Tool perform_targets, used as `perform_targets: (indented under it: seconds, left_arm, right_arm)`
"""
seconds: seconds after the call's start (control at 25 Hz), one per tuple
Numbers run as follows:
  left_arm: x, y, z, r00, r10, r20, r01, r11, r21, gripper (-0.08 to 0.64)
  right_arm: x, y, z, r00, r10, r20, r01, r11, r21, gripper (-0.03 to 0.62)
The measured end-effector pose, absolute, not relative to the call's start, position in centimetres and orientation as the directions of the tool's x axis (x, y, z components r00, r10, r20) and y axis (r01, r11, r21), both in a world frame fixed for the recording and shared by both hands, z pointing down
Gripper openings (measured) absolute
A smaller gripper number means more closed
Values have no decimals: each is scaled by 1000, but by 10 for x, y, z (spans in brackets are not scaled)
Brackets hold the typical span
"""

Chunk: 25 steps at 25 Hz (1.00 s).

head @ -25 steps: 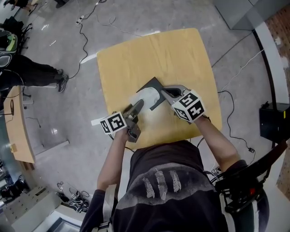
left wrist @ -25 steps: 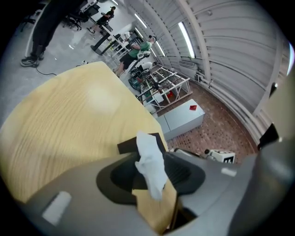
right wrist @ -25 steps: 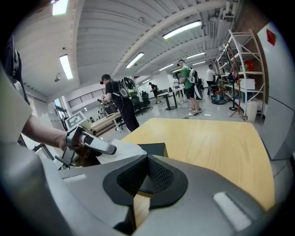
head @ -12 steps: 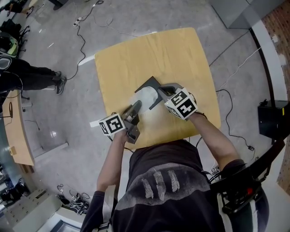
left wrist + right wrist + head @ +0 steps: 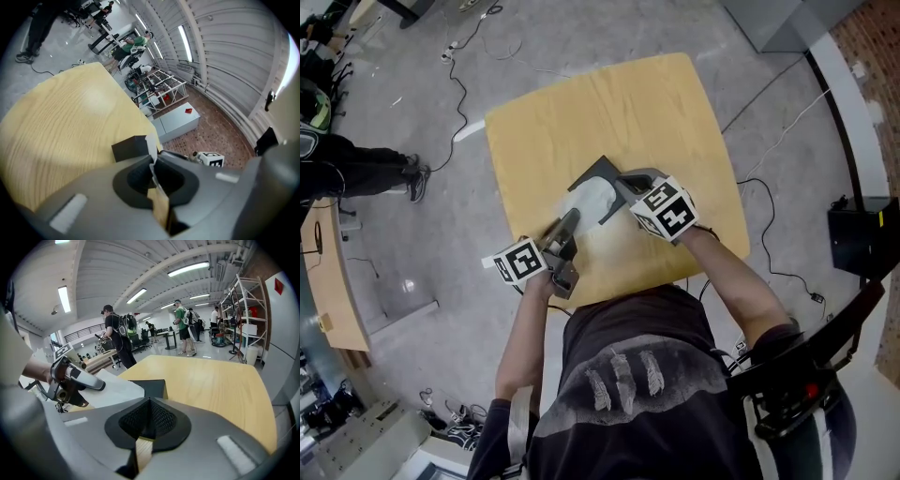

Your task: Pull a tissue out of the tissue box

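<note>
A dark tissue box (image 5: 598,171) stands near the middle of the wooden table (image 5: 609,103), with a white tissue (image 5: 589,197) rising out of it toward me. My left gripper (image 5: 574,216) reaches in from the lower left and is shut on the tissue's edge. In the left gripper view a thin white tissue (image 5: 151,143) runs into the closed left gripper (image 5: 152,161), with the box (image 5: 129,147) just beyond. My right gripper (image 5: 622,180) is shut with nothing between its jaws, its tips at the box's right side. The right gripper view shows the box (image 5: 154,386) and tissue (image 5: 112,391) past the shut right gripper (image 5: 149,401).
The table's near edge is right under my hands, and bare wood lies beyond the box. Cables (image 5: 459,84) trail over the grey floor. A person (image 5: 347,164) stands at the left and a black case (image 5: 861,234) sits at the right. Several people (image 5: 117,336) stand further back.
The left gripper's jaws have closed on the tissue. Both hands keep about the same places beside the box.
</note>
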State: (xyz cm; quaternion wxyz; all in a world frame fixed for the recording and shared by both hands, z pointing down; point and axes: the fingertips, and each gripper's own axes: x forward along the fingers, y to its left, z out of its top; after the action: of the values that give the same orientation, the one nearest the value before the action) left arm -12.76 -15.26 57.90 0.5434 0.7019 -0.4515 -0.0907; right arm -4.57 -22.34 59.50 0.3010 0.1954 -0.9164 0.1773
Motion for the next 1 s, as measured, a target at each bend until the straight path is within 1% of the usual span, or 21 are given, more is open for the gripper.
perform_targets:
  seconds: [0.72, 0.8, 0.88, 1.0]
  left_arm:
    - [-135, -153, 567, 562, -756, 336, -520, -7, 854, 4]
    - [-138, -150, 569, 550, -758, 350, -514, 22, 857, 3]
    - [-137, -150, 568, 547, -768, 332, -486, 31, 873, 3]
    - [-132, -155, 562, 559, -776, 294, -467, -1, 884, 3]
  right_arm:
    - [-47, -227, 595, -746, -263, 612, -476, 853, -214, -3]
    - [-48, -226, 596, -749, -263, 608, -474, 853, -216, -3]
    - [-50, -227, 598, -756, -257, 602, -468, 855, -223, -3]
    - [-47, -229, 600, -762, -257, 595, -470, 851, -235, -3]
